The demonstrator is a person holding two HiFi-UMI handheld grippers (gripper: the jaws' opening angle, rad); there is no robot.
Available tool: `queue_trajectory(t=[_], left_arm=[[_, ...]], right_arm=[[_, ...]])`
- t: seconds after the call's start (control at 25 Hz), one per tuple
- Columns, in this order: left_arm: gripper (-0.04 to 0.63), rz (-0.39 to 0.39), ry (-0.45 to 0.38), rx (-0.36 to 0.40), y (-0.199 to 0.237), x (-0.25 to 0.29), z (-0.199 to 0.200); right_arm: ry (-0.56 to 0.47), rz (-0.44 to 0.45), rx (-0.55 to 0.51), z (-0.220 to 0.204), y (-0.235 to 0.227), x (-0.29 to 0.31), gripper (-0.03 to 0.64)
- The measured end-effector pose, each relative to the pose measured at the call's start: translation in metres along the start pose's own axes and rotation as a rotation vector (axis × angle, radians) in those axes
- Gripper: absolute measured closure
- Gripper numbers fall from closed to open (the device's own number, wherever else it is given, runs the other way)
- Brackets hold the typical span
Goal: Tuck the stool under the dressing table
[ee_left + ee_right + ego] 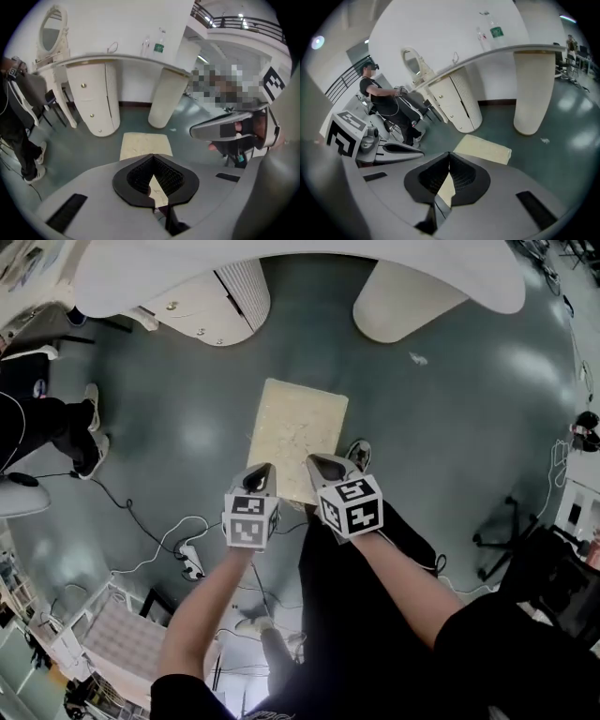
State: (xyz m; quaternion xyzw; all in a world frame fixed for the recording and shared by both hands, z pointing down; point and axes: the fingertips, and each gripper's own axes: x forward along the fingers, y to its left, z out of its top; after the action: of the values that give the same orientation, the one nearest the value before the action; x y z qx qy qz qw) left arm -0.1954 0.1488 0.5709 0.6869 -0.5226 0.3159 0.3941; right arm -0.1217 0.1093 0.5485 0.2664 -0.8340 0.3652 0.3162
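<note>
My left tongs (260, 476) and right tongs (325, 468) are closed, holding nothing. Stool (298, 427) at 12 o'clock, table (309, 263) beyond it.

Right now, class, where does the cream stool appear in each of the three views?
Head view: stool at centre, slightly high.
Left gripper view: stool at centre, slightly low.
Right gripper view: stool right of centre, slightly low.
Shared landmark: dressing table's round leg, beyond the stool in every view.
</note>
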Motion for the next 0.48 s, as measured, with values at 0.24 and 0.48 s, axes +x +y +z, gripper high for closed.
queue_trajectory(t=[0.24, 0.48], left_arm=[[0.589, -0.009, 0.104, -0.099, 0.038, 0.063, -0.022], [0.365, -0.098, 0.27, -0.139, 0.06, 0.114, -0.054]], right_arm=[[0.055, -0.057, 0.2, -0.05, -0.042, 0.049, 0.537], [0.126, -0.121, 0.45, -0.108, -0.095, 0.087, 0.374]])
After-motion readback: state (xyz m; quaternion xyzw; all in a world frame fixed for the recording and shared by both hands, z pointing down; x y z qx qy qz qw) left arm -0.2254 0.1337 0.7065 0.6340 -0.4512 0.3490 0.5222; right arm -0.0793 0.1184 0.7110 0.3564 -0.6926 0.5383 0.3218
